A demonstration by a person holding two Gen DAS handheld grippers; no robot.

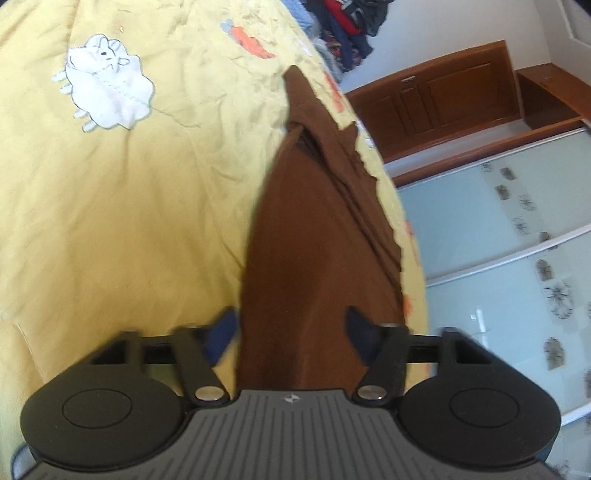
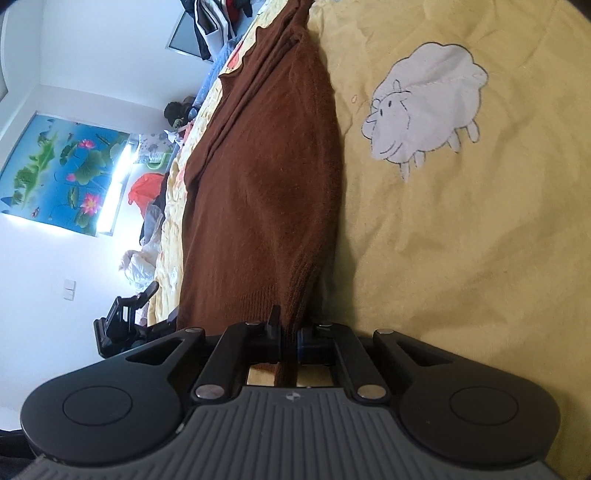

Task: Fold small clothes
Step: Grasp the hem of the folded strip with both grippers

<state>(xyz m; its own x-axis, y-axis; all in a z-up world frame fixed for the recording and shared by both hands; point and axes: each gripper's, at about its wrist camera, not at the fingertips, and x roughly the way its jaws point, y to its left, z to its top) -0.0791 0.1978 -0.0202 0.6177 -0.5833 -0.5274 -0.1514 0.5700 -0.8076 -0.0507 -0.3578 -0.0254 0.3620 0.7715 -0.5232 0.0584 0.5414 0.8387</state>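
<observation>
On the yellow bed [image 1: 129, 221], the right tongs [image 2: 290, 339] pinch the brown sweater's [image 2: 266, 184] hem. The left tongs [image 1: 291, 332] straddle it; a firm grip I cannot tell. Folding looks barely begun.

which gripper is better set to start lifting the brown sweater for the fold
Right. The right gripper is already pinched shut on the brown sweater hem; the left gripper only straddles the cloth, fingers apart.

A bedroom in a home: a bed is covered by a wrinkled yellow quilt [image 1: 147, 206] appliquéd with a white sheep [image 2: 424, 114] and orange carrots [image 1: 253, 42]. Loose clothes [image 1: 351, 22] are heaped at its far end, beside wooden cabinets [image 1: 443, 96] and a sliding wardrobe door [image 1: 498, 240] with flower motifs. A lotus-pond poster [image 2: 62, 173] hangs on the white wall.
</observation>
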